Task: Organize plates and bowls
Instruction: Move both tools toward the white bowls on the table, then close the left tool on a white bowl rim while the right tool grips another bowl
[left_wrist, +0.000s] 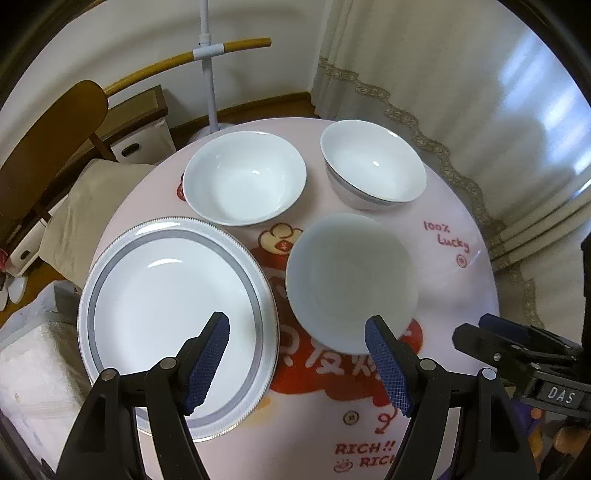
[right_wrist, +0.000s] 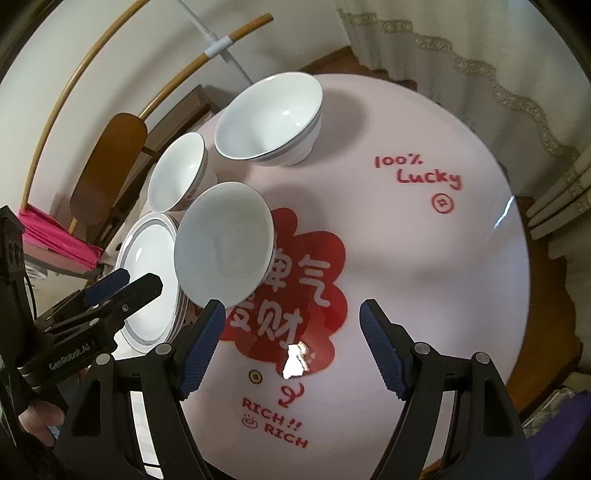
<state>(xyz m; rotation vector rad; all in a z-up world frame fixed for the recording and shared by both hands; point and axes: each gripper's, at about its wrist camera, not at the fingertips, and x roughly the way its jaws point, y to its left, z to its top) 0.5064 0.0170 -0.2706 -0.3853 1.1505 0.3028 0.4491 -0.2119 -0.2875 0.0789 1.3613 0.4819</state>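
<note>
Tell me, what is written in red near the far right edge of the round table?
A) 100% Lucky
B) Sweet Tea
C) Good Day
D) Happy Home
A: the red words "100% Lucky" sit on the pink table to the right of the bowls, and show in the left wrist view too.

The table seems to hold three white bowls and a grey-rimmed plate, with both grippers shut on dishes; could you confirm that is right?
Not quite: both grippers are open and hold nothing. The left wrist view shows the left gripper spread above the plate and nearest bowl; the right wrist view shows the right gripper open over the table. Three bowls and the plate are correct.
</note>
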